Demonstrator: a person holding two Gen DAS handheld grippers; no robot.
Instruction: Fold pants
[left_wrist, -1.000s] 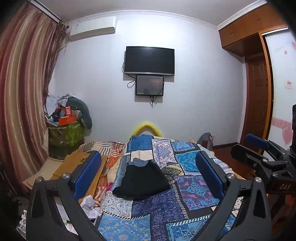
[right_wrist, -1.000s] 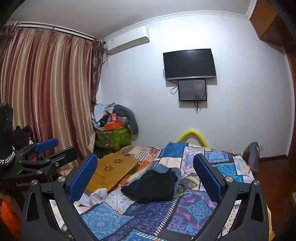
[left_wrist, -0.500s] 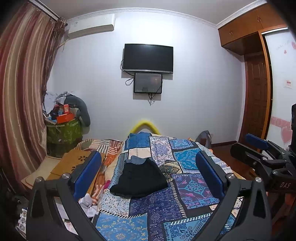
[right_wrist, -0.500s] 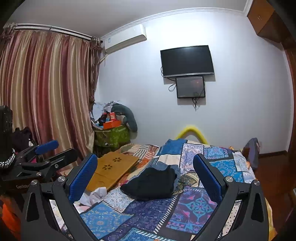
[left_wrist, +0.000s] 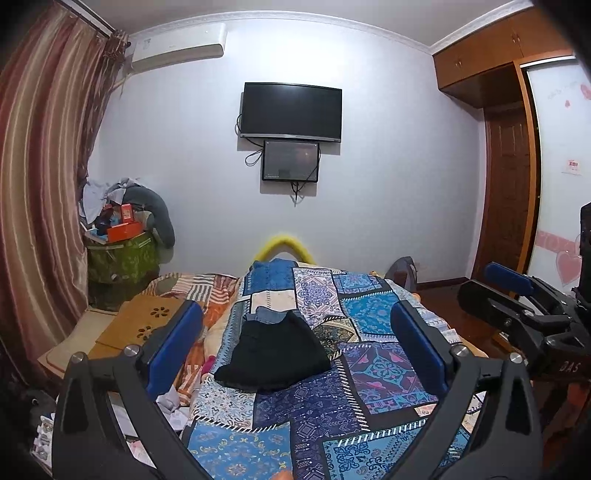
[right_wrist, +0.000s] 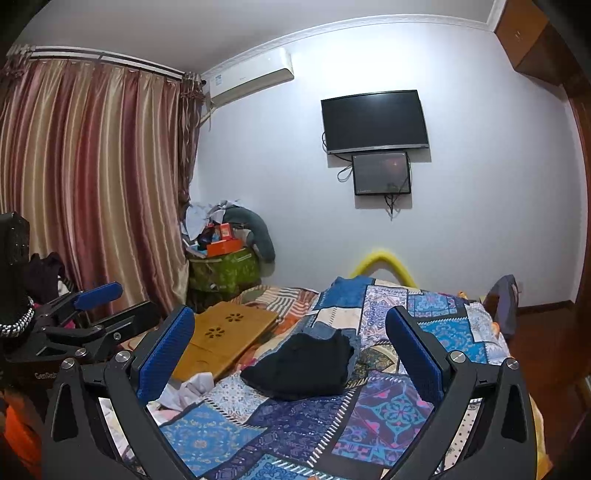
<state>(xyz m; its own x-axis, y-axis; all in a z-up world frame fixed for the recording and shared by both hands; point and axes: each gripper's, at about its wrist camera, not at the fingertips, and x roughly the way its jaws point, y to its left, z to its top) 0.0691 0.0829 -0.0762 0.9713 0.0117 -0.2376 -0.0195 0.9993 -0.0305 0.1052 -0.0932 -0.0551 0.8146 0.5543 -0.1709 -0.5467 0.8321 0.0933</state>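
Folded black pants (left_wrist: 275, 352) lie in a compact pile on the blue patchwork bedspread (left_wrist: 369, 384), on top of a folded blue denim garment (left_wrist: 267, 315). My left gripper (left_wrist: 293, 345) is open and empty, held above the near end of the bed, well short of the pile. My right gripper (right_wrist: 291, 349) is open and empty, also raised and back from the black pants (right_wrist: 304, 365). Each gripper shows at the edge of the other's view: the right gripper (left_wrist: 524, 306), the left gripper (right_wrist: 85, 314).
A wooden lap desk (right_wrist: 225, 341) lies left of the bed beside crumpled white cloth (right_wrist: 192, 387). A green box piled with clutter (right_wrist: 221, 266) stands by the striped curtains (right_wrist: 92, 192). A TV (left_wrist: 291, 110) hangs on the far wall. A wardrobe and door (left_wrist: 509, 192) are at the right.
Both views have shifted slightly, so the room sits a little differently in frame. The pile and the open grippers are unchanged.
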